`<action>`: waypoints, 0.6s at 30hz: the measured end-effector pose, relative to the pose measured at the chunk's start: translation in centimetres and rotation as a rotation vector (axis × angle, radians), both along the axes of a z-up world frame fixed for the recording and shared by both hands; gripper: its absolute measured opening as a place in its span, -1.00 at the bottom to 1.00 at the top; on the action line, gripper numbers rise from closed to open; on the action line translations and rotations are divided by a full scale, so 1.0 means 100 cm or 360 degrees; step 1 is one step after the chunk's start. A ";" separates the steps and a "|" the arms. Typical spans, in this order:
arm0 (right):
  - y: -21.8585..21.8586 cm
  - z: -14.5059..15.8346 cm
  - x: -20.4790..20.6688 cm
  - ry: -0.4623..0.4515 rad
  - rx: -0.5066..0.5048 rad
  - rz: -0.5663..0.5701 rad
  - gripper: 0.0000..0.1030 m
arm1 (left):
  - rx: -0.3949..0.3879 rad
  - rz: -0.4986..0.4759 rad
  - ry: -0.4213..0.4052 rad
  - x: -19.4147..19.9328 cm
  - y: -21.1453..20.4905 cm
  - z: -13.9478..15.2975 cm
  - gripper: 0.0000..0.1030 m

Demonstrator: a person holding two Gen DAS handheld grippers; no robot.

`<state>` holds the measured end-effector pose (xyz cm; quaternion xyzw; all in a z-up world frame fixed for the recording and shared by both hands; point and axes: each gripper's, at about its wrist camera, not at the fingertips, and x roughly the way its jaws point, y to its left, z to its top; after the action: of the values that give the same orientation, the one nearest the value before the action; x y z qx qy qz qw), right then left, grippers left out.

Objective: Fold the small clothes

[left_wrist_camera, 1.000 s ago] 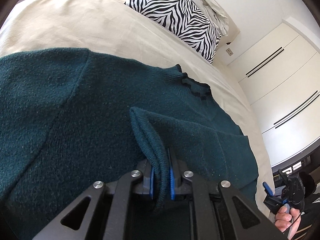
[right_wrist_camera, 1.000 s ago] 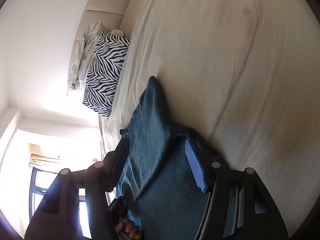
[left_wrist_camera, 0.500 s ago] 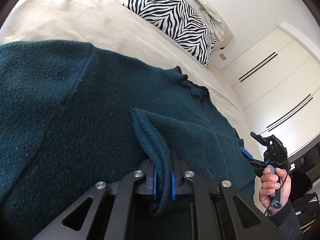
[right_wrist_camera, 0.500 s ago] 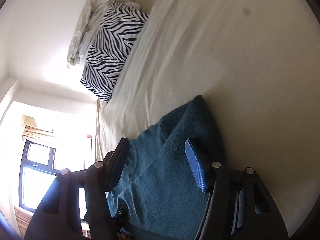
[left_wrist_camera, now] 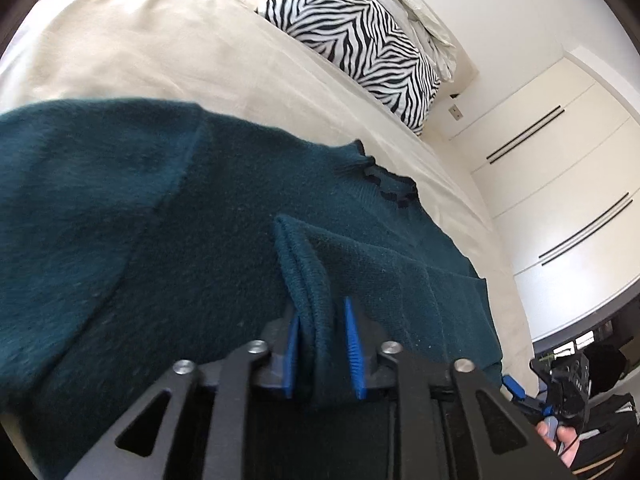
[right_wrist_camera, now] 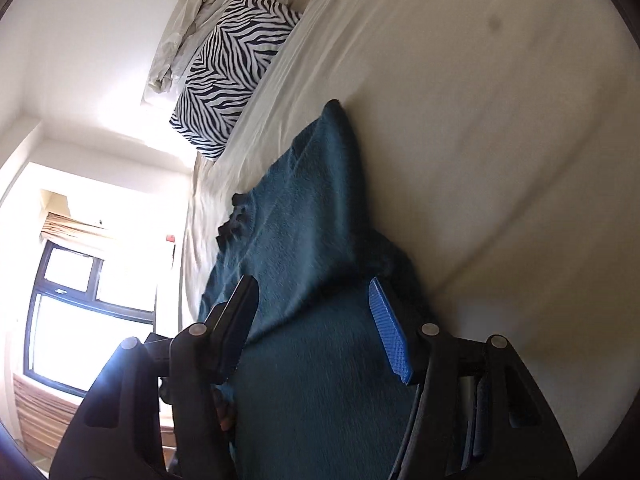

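Fuzzy knit sweater (left_wrist_camera: 168,216), smooth matt sheet (left_wrist_camera: 160,52)
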<state>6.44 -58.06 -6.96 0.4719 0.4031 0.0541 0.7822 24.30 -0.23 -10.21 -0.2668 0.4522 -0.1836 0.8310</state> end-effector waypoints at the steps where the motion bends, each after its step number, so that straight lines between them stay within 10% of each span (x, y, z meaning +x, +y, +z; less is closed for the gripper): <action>1: 0.000 0.004 -0.014 -0.0017 0.0007 -0.0008 0.13 | -0.0015 0.0052 -0.0048 -0.014 0.011 0.016 0.23; 5: 0.013 0.019 -0.058 -0.0082 0.0024 -0.0019 0.13 | -0.0119 0.0283 -0.0303 -0.079 0.076 0.063 0.78; 18: 0.132 0.035 -0.078 -0.0124 0.0159 0.0249 0.13 | -0.0715 0.1475 -0.0020 -0.218 0.330 -0.017 0.43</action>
<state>-1.31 -44.84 -3.49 0.4749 0.4049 0.1535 0.7661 2.51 32.72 -11.95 -0.6101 0.2307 0.1097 0.7500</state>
